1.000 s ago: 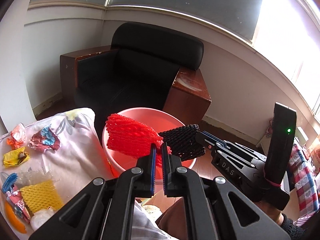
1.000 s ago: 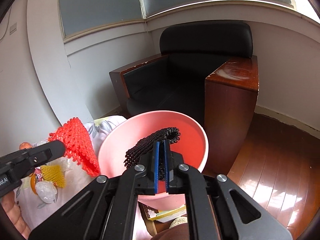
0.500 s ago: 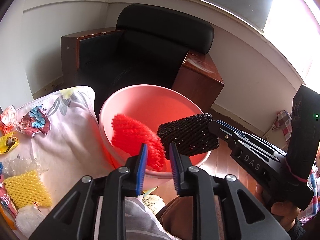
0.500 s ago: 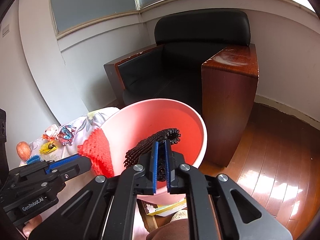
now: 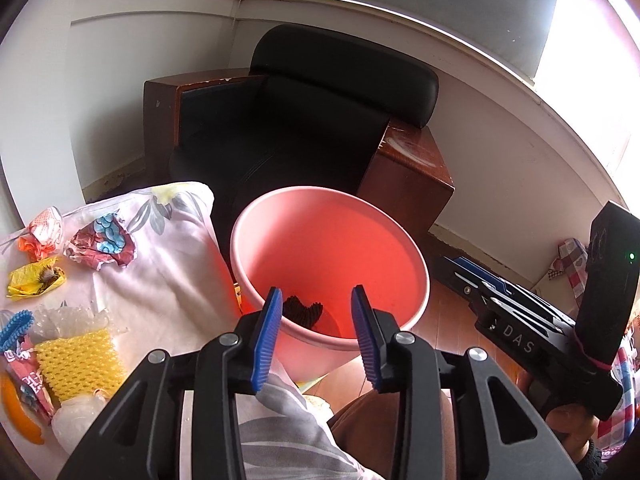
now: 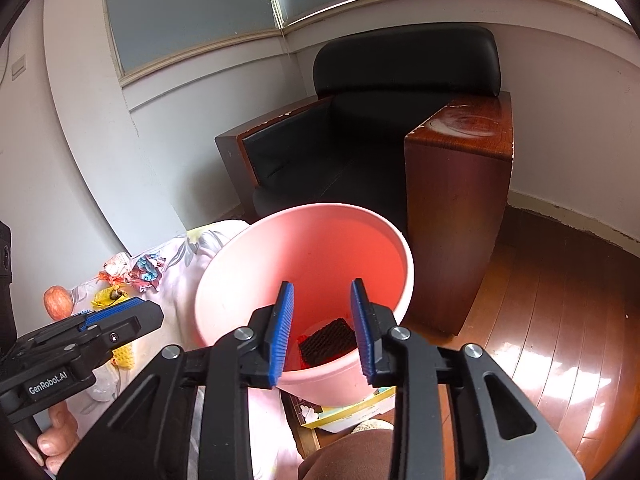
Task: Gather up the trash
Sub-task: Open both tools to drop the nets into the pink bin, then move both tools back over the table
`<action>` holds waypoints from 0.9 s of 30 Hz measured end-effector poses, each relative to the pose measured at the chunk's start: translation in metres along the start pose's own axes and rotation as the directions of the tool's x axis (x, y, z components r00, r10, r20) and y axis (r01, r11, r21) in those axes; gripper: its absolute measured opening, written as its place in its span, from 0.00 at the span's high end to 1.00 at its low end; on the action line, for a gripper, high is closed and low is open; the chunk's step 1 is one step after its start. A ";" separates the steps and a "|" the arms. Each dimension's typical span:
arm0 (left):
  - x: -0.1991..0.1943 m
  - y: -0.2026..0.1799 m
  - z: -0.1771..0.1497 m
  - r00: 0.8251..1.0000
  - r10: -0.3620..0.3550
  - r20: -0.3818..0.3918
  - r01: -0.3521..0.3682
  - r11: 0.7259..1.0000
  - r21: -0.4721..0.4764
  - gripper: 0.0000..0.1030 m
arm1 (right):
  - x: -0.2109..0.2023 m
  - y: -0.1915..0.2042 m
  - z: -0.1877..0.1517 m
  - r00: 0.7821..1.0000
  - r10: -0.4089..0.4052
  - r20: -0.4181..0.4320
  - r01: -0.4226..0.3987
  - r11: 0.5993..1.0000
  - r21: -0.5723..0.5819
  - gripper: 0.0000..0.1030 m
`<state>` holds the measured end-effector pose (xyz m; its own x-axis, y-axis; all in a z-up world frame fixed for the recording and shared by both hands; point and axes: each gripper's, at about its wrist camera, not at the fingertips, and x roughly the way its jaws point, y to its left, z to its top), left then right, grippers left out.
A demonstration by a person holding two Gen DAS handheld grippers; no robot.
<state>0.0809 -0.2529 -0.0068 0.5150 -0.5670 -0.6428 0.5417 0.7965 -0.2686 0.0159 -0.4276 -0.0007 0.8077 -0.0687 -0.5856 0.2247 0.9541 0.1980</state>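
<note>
While the left gripper (image 5: 315, 332) stands at lower centre of the left wrist view with its blue pads wide apart and nothing between them, the pink bin (image 5: 420, 276) fills mid-frame just beyond; a black foam net (image 5: 302, 312) lies at its bottom, partly hidden by the near rim; the right gripper (image 5: 460, 270) enters from the right edge, its opening not readable from this angle; at lower left of the frame the flowered cloth (image 5: 172, 268) carries uncollected litter: a yellow foam net (image 5: 78, 358), a red-and-blue wrapper (image 5: 102, 242), a yellow wrapper (image 5: 34, 278), an orange-white wrapper (image 5: 44, 230), clear plastic (image 5: 66, 318) and other small pieces at the edge.

Seen from the right wrist view, the right gripper (image 6: 322, 332) likewise holds nothing, its pads spread wide above the pink bin (image 6: 406, 276); the black foam net (image 6: 328, 340) rests on the floor of the bin with a sliver of red (image 6: 304, 338) beside it, too little showing to identify; the left gripper (image 6: 120, 312) lies at lower left, over the cloth.

Judged from both views, at least one piece is binned, and most of the trash on the cloth remains to be gathered; the task appears well short of complete.
</note>
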 end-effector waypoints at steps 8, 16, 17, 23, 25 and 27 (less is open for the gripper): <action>-0.033 0.010 -0.010 0.996 0.078 0.038 -0.078 0.997 0.016 0.66 | -0.012 0.039 -0.012 0.996 0.088 -0.004 -0.088 0.996 -0.022 0.71; -0.074 0.048 -0.027 0.982 0.170 0.080 -0.169 0.986 -0.018 0.66 | -0.005 0.083 -0.022 0.981 0.178 -0.079 -0.182 0.982 -0.051 0.71; -0.080 0.054 -0.030 0.980 0.181 0.082 -0.180 0.983 -0.027 0.66 | -0.004 0.087 -0.024 0.978 0.188 -0.088 -0.193 0.980 -0.052 0.71; -0.111 0.098 -0.051 0.960 0.270 0.078 -0.263 0.961 -0.088 0.66 | 0.004 0.110 -0.038 0.959 0.240 -0.151 -0.250 0.967 -0.054 0.71; -0.121 0.114 -0.058 0.952 0.298 0.076 -0.288 0.951 -0.115 0.66 | 0.007 0.117 -0.042 0.952 0.253 -0.173 -0.266 0.962 -0.057 0.71; -0.129 0.129 -0.065 0.945 0.321 0.071 -0.308 0.940 -0.145 0.66 | 0.010 0.124 -0.046 0.944 0.265 -0.194 -0.282 0.957 -0.062 0.71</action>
<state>0.0414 -0.0632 -0.0050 0.7072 -0.2949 -0.6426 0.2541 0.9542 -0.1582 0.0269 -0.2965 -0.0184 0.7168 0.2447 -0.6529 -0.0463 0.9510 0.3056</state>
